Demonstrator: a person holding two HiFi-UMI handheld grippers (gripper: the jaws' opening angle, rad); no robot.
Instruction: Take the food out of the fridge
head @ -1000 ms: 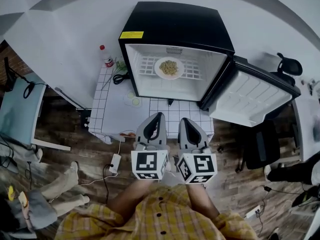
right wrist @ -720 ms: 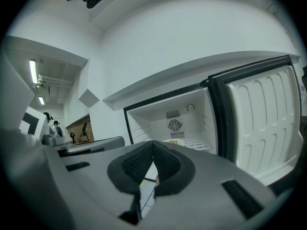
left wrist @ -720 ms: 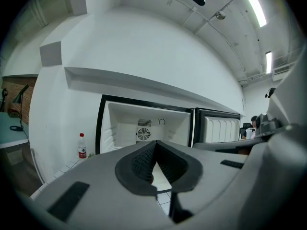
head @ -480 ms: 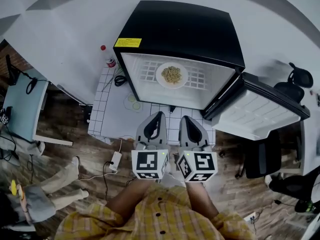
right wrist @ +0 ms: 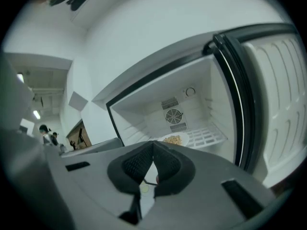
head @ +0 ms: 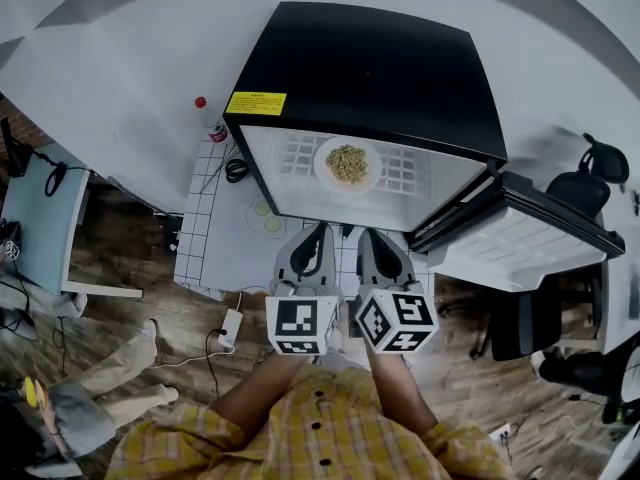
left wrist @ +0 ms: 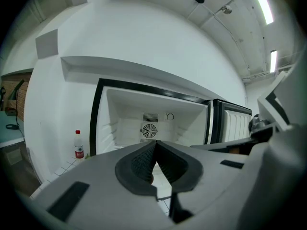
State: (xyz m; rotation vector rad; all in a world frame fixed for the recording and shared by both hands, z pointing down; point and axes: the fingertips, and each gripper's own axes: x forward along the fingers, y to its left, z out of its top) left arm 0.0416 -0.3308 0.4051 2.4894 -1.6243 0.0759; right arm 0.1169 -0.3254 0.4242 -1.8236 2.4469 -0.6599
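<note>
A black small fridge [head: 370, 68] stands open, its door [head: 530, 238] swung out to the right. On its white wire shelf lies a white plate of yellowish food [head: 347, 163], also in the right gripper view as the plate [right wrist: 173, 139]. My left gripper [head: 318, 232] and right gripper [head: 366, 236] are side by side just in front of the fridge opening, both pointing into it and short of the plate. Both are shut with nothing between their jaws. In the left gripper view the left gripper [left wrist: 154, 145] hides the plate; only the fridge's back wall fan [left wrist: 149, 129] shows.
The fridge stands on a low white tiled platform [head: 215, 238], with a red-capped bottle [head: 203, 108], a coiled cable [head: 237, 169] and small round pieces [head: 268, 218] to its left. Office chairs [head: 598, 158] are on the right. A power strip [head: 230, 325] lies on the wooden floor.
Both grippers have moved forward toward the open fridge, staying shut. The fridge and plate now sit closer in the head view.
</note>
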